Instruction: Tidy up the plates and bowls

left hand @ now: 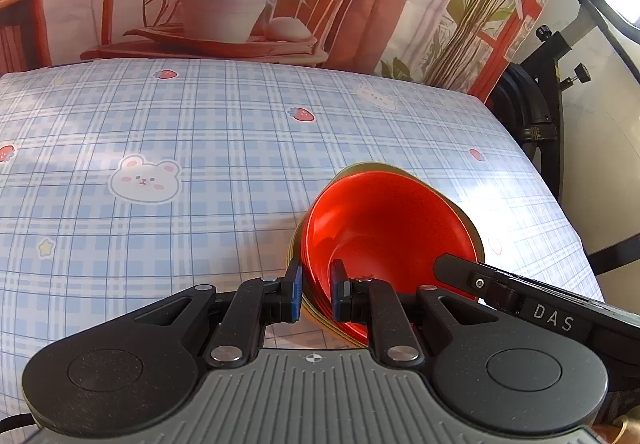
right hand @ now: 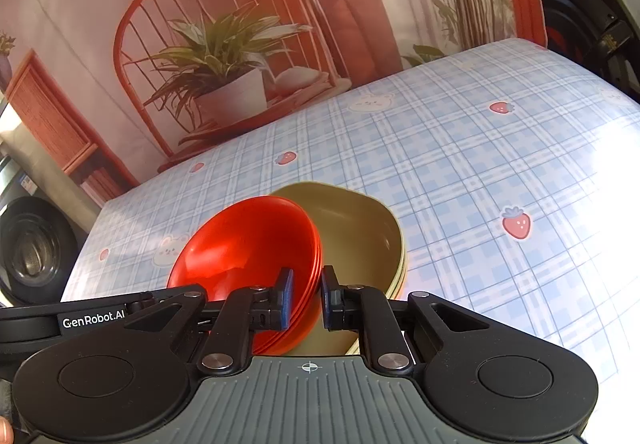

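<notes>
A stack of red bowls (left hand: pixel 380 228) sits tilted inside a stack of olive-green plates (right hand: pixel 356 232) near the table's front edge. It also shows in the right wrist view as the red bowls (right hand: pixel 248 240). My left gripper (left hand: pixel 316 294) is shut on the near rim of the red bowls and the green plates under them. My right gripper (right hand: pixel 307 294) is shut on the right rim of the red bowls. The right gripper's arm shows in the left wrist view at the lower right.
The table wears a blue plaid cloth (left hand: pixel 200 163) with bears and strawberries. A printed backdrop with a plant and chair hangs behind it. An exercise bike (left hand: pixel 532 111) stands past the table's right edge. A washing machine (right hand: pixel 32 256) stands at the left.
</notes>
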Available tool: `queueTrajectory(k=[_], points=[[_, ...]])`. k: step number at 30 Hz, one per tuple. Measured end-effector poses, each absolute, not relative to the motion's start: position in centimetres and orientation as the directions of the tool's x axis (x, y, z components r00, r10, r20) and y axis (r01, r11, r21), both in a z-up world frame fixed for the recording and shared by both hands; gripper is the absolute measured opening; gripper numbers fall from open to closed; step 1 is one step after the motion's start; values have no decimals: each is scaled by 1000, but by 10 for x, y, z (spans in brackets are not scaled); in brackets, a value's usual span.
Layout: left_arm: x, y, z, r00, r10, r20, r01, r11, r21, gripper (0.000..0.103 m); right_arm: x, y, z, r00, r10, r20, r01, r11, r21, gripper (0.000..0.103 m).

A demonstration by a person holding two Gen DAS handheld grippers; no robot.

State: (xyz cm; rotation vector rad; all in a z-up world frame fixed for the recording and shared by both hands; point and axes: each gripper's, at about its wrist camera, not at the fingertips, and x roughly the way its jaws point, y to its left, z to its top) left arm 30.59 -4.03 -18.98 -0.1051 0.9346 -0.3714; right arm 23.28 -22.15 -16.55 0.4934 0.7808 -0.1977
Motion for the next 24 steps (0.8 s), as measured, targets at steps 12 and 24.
queueTrajectory(k=[12,24], points=[[310,-39,-191,564,-336,-754,261,939,-224,16,233,-217,-169,720,-26,-694,330,892,308,12],[299,-26,-173,603,-335,-724,229,942,-245,16,217,-214,-153,759,-118,-640,340,911,235,20]])
